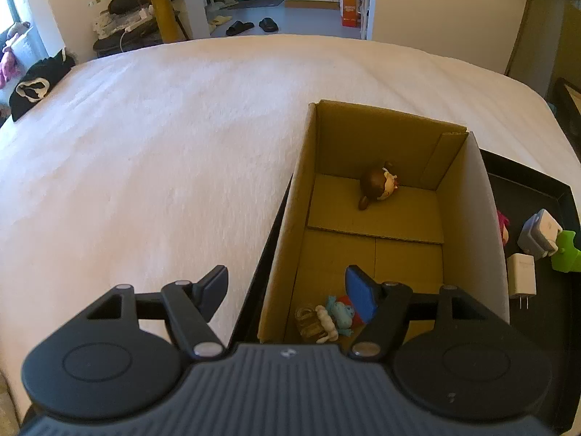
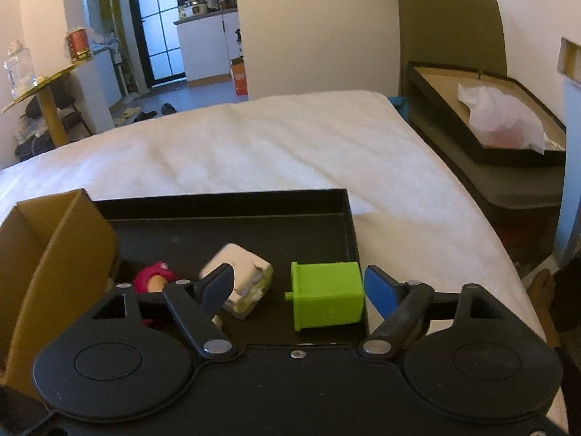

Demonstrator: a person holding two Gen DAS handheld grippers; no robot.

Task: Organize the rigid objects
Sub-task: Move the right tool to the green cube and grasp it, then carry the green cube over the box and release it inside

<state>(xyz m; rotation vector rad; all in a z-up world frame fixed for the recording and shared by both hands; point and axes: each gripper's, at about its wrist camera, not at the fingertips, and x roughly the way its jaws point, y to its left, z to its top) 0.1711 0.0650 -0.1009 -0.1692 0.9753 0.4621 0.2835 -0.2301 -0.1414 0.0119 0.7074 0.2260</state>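
Observation:
In the left wrist view, an open cardboard box [image 1: 468, 196] holds a brown-haired figurine [image 1: 379, 183] at its far end. A small blue and white toy [image 1: 336, 318] lies at the near end. My left gripper [image 1: 290, 290] is open and empty, astride the box's left wall, with its right pad just above that toy. In the right wrist view, my right gripper [image 2: 301, 287] is open low over a black tray [image 2: 225, 225]. A green bin-shaped block [image 2: 326, 299] lies between its fingers, close to the right pad and untouched. A white cube-like item [image 2: 247, 272] and a pink toy [image 2: 156, 279] lie to the left.
Box and tray rest on a white bed cover [image 1: 163, 145]. A white charger [image 1: 521, 278] and a grey adapter [image 1: 539, 234] also lie in the tray. Beside the bed stands a low unit with a dark tray holding a plastic bag [image 2: 501, 120]. A person's foot [image 2: 543, 287] shows at the right.

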